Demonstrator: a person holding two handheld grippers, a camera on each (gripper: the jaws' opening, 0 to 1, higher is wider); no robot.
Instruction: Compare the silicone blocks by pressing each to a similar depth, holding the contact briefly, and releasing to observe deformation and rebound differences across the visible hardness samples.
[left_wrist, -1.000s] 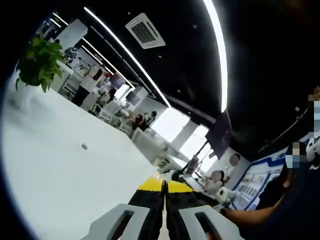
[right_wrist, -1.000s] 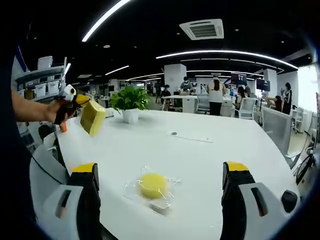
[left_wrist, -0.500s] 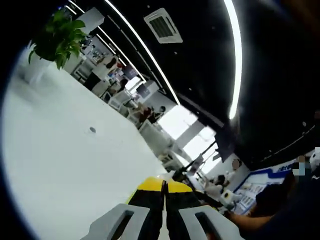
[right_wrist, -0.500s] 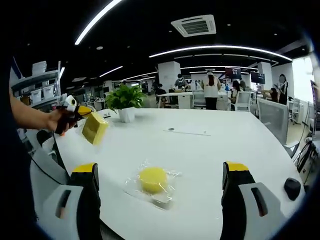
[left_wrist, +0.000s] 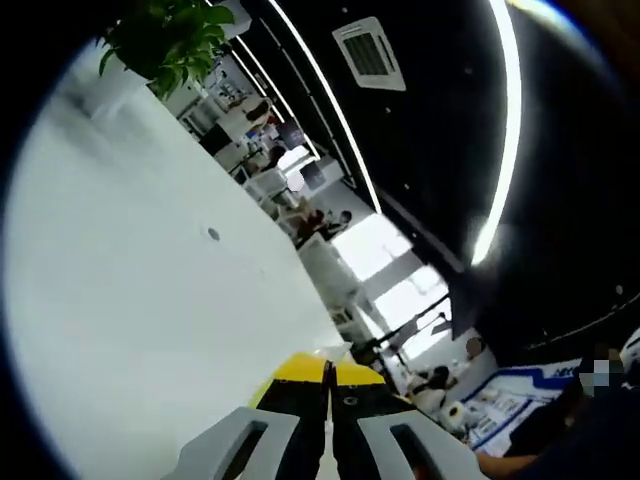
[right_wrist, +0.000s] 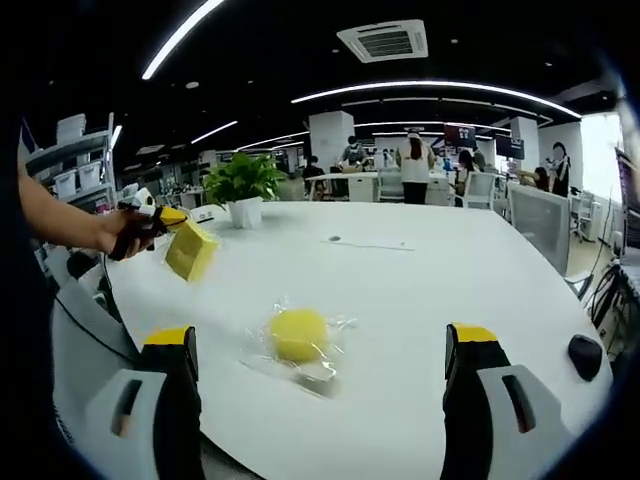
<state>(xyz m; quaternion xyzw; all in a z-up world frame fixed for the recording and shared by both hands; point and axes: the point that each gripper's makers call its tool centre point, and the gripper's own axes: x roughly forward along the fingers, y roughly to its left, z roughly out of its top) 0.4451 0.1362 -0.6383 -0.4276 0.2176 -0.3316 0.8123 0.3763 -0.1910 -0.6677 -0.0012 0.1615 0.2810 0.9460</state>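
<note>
A round yellow silicone sample (right_wrist: 298, 333) lies in a clear plastic bag on the white table (right_wrist: 420, 290). My right gripper (right_wrist: 321, 336) is open, its yellow-tipped jaws wide apart on either side of that sample and nearer the camera. At the left of the right gripper view, a hand holds my left gripper, which is shut on a flat square yellow block (right_wrist: 190, 250) held above the table edge. In the left gripper view, my left gripper (left_wrist: 328, 372) has its jaws pressed together, pointing over the table (left_wrist: 150, 300) toward the ceiling.
A potted plant (right_wrist: 243, 185) (left_wrist: 165, 35) stands at the table's far side. A small round grommet (right_wrist: 333, 239) (left_wrist: 213, 234) sits mid-table. A dark rounded object (right_wrist: 585, 355) lies at the right edge. The person's forearm (right_wrist: 60, 220) reaches in from the left. Desks and people fill the background.
The left gripper view has rolled and tilted, so the plant and table have shifted in it. The left gripper still holds the yellow block, slightly lower. The right gripper stays open over the round sample.
</note>
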